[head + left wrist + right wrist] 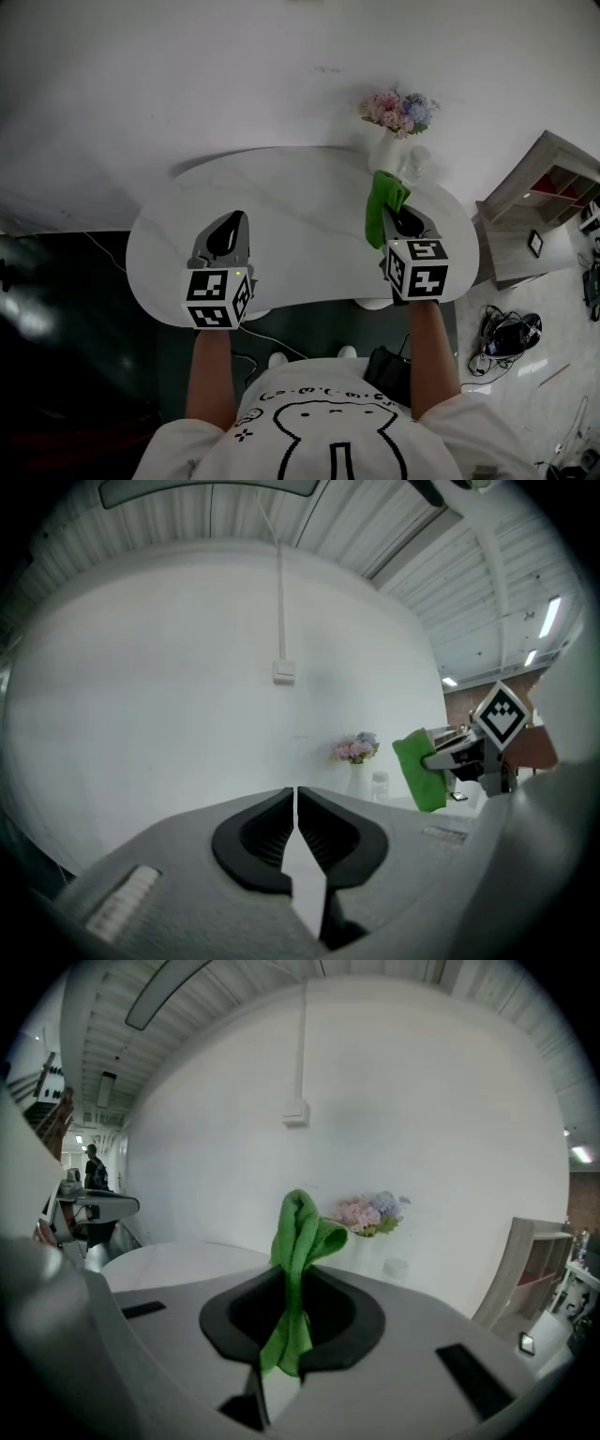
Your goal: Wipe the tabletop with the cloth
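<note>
Gripping the soft, folded green cloth point(298, 1232) upright in the clamped fingers of the right gripper point(394, 216), long fold rising above the far right of the smooth, white, rounded desk point(300, 206), near the vase of flowers point(398, 117), with the left gripper point(296, 803) fingers pressed together, empty, well left, so probably the right's to lower.

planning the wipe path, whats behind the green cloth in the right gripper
Behind the green cloth, shut in the right gripper, stand a white vase of flowers and a small clear jar. The cloth hides the vase's foot and the tabletop just behind it.
</note>
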A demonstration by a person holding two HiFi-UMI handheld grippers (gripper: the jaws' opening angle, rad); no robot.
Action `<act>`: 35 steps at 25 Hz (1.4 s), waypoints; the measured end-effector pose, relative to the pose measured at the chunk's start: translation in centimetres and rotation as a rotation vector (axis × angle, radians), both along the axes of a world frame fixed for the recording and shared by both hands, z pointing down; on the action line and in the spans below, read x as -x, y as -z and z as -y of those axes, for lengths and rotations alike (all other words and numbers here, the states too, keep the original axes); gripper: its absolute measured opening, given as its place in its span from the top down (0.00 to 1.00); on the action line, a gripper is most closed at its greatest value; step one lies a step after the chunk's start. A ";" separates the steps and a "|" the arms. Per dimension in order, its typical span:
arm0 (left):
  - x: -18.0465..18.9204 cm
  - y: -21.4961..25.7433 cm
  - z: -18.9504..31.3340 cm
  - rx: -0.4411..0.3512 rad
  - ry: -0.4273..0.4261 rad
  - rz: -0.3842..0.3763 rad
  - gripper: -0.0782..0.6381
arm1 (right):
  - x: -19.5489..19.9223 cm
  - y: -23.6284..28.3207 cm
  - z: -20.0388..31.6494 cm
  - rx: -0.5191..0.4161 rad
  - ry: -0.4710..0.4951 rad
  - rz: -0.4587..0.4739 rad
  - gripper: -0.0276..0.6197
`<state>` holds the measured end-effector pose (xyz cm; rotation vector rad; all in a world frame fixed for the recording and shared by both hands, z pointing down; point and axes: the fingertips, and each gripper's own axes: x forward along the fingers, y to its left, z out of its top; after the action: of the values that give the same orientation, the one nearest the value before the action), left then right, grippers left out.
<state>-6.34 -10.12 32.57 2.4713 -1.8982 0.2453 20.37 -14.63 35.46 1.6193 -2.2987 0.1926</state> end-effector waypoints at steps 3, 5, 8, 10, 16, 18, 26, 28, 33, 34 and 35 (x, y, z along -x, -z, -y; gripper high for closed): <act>0.8 1.9 0.7 -0.046 0.003 0.000 0.86 | 1.5 2.1 -0.2 -0.067 0.025 0.014 0.89; 1.1 3.2 1.1 -0.079 0.002 -0.002 0.86 | 2.4 3.3 -0.5 -0.109 0.036 0.031 0.89; 1.1 5.2 1.7 -0.139 -0.002 0.007 0.86 | 3.5 5.1 -0.8 -0.188 0.061 0.042 0.89; 0.9 6.4 2.0 -0.183 -0.012 0.022 0.86 | 4.0 6.4 -1.0 -0.241 0.074 0.040 0.89; 0.7 9.1 2.1 -0.283 -0.030 0.030 0.86 | 5.5 9.6 -1.4 -0.360 0.113 0.034 0.89; 1.0 9.7 2.0 -0.299 -0.025 0.028 0.86 | 5.8 10.3 -1.7 -0.394 0.127 0.029 0.89; 1.8 13.1 0.7 -0.403 -0.021 0.071 0.86 | 6.0 12.6 -2.2 -0.472 0.117 0.002 0.89; 2.0 13.3 0.5 -0.411 -0.023 0.070 0.86 | 6.1 12.7 -2.4 -0.479 0.113 -0.003 0.89; 1.9 13.1 0.1 -0.411 -0.033 0.076 0.86 | 6.4 13.4 -2.9 -0.506 0.119 -0.014 0.89; 1.9 13.1 0.1 -0.411 -0.034 0.078 0.86 | 6.4 13.5 -2.9 -0.512 0.120 -0.014 0.89; 2.0 13.0 0.1 -0.411 -0.035 0.080 0.86 | 6.5 13.6 -2.9 -0.516 0.121 -0.012 0.89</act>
<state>-8.30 -10.18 19.54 2.7835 -2.1229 -0.0559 13.89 -11.68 21.88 1.6781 -2.5666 -0.4757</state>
